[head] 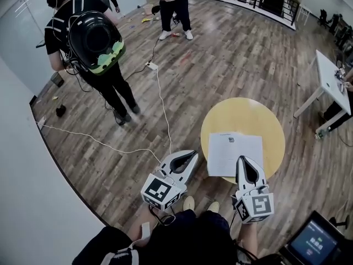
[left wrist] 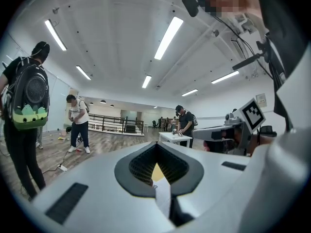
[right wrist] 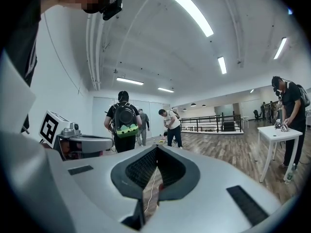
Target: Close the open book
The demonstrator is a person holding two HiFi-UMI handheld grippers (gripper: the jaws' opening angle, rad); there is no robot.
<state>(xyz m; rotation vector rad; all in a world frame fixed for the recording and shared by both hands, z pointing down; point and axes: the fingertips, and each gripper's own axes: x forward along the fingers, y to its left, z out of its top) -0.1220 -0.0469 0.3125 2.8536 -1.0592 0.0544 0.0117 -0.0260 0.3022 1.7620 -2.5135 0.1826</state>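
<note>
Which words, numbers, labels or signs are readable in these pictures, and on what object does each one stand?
No text is readable.
On the book: a small dark mark and faint print, too small to read.
On the screen: light characters, too blurred to read.
On the square markers: black-and-white patterns only, no letters.
On the wall sign: too small to read.
</note>
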